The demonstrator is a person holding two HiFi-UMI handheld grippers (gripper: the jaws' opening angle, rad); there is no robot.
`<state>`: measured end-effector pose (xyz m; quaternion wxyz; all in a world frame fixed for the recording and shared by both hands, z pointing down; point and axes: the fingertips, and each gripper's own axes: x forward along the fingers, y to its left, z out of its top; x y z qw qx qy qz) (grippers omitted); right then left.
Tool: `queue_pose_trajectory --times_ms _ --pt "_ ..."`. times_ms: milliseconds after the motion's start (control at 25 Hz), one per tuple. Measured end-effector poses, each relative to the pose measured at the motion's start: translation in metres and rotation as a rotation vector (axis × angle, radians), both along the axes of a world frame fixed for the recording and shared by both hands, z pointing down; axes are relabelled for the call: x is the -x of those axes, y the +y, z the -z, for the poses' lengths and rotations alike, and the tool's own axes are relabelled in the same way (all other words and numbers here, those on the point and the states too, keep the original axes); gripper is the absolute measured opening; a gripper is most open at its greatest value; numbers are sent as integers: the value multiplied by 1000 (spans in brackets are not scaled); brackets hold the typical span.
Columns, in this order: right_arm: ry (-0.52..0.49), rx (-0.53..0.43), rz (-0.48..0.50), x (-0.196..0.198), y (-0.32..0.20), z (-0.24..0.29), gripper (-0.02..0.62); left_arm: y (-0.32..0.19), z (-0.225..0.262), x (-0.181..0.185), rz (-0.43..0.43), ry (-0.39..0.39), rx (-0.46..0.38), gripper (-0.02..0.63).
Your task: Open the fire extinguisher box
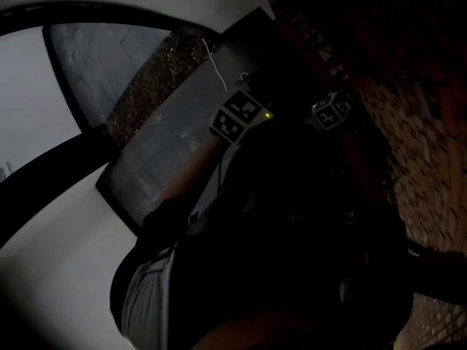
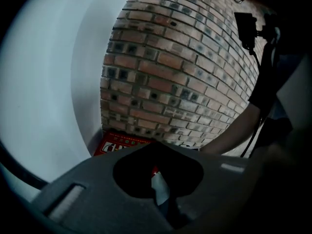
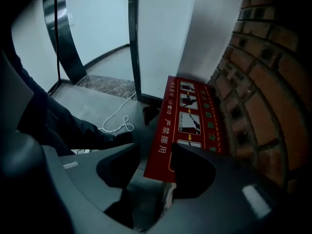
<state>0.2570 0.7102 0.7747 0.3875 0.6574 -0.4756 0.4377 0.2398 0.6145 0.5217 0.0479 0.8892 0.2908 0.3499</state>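
The fire extinguisher box [image 3: 195, 121] is a flat red case with white pictograms and yellow print, lying on the floor against the brick wall. In the right gripper view my right gripper [image 3: 156, 150] points steeply down at it with its jaws apart. The box's near edge shows in the gap, and neither pad touches it. In the left gripper view a strip of the red box [image 2: 122, 143] shows beyond my left gripper [image 2: 159, 148], whose grey jaws meet with nothing held. The dark head view shows only the two marker cubes [image 1: 237, 115] [image 1: 332, 111].
A brick wall [image 3: 263, 82] stands right of the box, with a white wall panel [image 3: 161, 38] behind it. A white cable [image 3: 117, 123] loops on the grey stone floor [image 3: 92, 101]. A dark-sleeved arm [image 3: 58, 126] reaches in at the left. A curved dark frame [image 3: 61, 38] rises further back.
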Motion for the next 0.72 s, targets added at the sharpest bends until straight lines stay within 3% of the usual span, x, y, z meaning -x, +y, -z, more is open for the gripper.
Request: queue_pose_trajectory --times_ms 480,720 --pt "4 155 8 -11 -6 -62 212 -30 -44 -4 -76 -99 -3 -2" --pt "66 208 -4 -22 -4 -51 232 -34 -43 -13 -103 -101 -3 -2"
